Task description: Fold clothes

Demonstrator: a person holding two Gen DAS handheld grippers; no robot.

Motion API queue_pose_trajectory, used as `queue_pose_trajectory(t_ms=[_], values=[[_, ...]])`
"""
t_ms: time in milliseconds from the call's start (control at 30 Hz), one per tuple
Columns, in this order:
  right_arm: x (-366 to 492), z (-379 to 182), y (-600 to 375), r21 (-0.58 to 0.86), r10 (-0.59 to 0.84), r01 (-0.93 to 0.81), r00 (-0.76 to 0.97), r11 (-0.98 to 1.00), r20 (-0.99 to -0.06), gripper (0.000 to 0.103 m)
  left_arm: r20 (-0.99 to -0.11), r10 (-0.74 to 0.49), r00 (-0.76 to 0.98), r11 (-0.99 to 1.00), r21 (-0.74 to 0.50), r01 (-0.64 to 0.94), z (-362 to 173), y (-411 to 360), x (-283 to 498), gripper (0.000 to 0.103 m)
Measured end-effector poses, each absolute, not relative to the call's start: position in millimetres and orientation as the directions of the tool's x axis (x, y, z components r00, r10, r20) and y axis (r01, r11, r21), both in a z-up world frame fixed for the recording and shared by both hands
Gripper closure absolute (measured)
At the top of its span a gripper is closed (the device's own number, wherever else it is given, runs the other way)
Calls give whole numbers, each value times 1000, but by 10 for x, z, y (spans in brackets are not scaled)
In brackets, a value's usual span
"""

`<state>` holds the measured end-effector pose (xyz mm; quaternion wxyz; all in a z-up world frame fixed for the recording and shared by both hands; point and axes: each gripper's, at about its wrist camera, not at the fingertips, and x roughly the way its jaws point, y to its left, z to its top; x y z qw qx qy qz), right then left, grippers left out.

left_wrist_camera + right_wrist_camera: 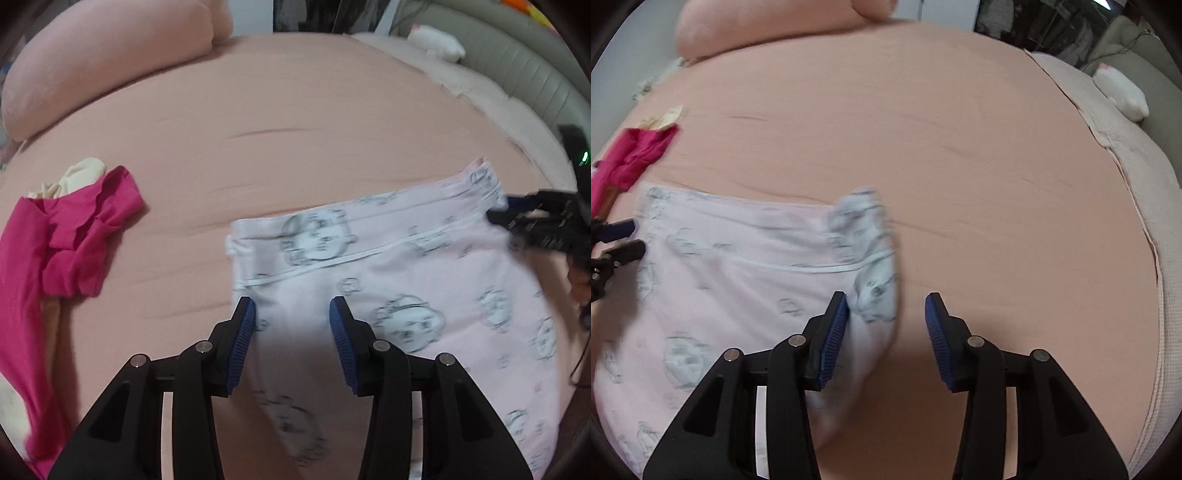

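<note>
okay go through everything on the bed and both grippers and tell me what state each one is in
left gripper: open, over the garment's edge
right gripper: open, holding nothing
pale pink printed garment: spread out, one corner rumpled
magenta garment: crumpled, unfolded
cream garment: bunched, partly covered

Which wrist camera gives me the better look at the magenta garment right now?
The left wrist view. There the magenta garment lies crumpled on the pink sheet, large and fairly sharp, with a cream piece behind it. The right wrist view shows only a small, blurred part of it at the left edge.
</note>
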<state>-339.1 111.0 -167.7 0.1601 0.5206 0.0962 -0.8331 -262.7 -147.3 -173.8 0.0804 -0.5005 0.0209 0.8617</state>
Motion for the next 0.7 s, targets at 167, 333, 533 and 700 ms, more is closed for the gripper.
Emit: queue_pose_trajectory(t_ms=[167,333,533,700], values=[[-3485,-1506,1375,71,-204,320,-405,-945,-891,52,-842,186,-507,-982,-161,-95,-1608,-1876,-2634,57],[-3557,-1633,1235,105,-216,310,-353,-945,-910,37,-840,204,-503,-975,-221,-26,-1754,-1918,-2732,55],[-3568,-1697,1073,123,-243,328,-354,-936,-903,34,-815,274,-510,-958,-280,-67,-1857,-1802,-2852,61],[-3505,-1573,911,99,-270,400,-399,-911,-876,95,-794,266,-546,-964,-227,-139,-1738,-1536,-3018,92]])
